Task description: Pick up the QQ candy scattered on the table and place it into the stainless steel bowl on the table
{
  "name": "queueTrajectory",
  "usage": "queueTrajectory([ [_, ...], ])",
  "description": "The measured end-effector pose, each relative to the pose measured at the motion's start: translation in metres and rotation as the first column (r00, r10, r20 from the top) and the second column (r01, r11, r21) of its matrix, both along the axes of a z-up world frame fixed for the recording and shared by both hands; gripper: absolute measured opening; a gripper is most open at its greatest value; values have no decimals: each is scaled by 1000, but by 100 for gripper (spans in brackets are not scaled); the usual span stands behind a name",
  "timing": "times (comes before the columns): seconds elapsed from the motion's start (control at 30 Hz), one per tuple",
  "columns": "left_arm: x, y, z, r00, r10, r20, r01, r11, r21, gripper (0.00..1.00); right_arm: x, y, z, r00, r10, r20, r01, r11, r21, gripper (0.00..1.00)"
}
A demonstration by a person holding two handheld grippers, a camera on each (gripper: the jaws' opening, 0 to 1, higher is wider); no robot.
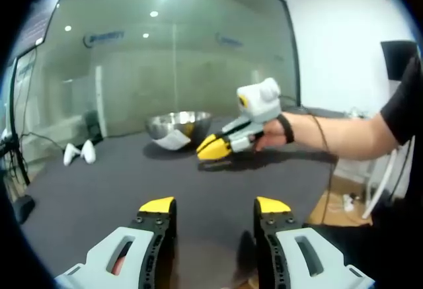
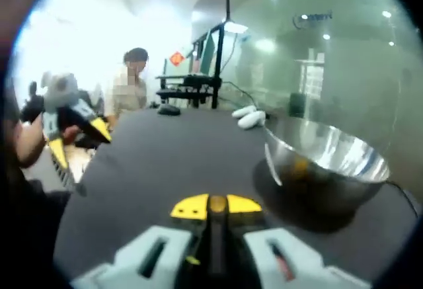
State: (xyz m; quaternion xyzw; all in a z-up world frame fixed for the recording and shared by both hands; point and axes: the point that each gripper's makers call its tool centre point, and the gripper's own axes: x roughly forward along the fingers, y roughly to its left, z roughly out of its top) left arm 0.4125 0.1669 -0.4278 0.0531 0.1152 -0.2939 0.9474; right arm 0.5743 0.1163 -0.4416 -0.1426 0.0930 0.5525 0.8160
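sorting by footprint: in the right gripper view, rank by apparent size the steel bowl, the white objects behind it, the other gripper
1. steel bowl, nearest the camera, so partly perspective
2. left gripper
3. white objects, farther back

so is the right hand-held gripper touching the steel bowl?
Apart. In the right gripper view, dark table shows between the shut right hand-held gripper and the bowl.

Nothing here can actually be read. The glass wall (image 1: 165,57) carries a bluish logo (image 1: 104,38) with lettering — too blurred to make out, in the left gripper view and the right gripper view alike. A small red diamond sign (image 2: 176,58) hangs further back — its mark is illegible too.
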Motion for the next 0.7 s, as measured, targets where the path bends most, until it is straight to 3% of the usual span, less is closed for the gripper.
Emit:
queueTrajectory([
  [0.1,-1,-5,2,1000,-8,5,8,1000,-2,48,-4,-2,16,1000,9,19,-10,999,38,10],
  [0.17,-1,-8,3,1000,-15,8,15,1000,-2,48,-10,-1,33,999,30,13,-32,993,118,10],
  [0.5,0,-3,4,1000,-12,10,12,1000,-2,48,-16,-8,69,998,-8,57,-2,984,178,10],
  [0.7,2,-1,5,1000,-11,14,11,1000,-9,48,-2,-16,98,990,-110,89,85,965,250,10],
])
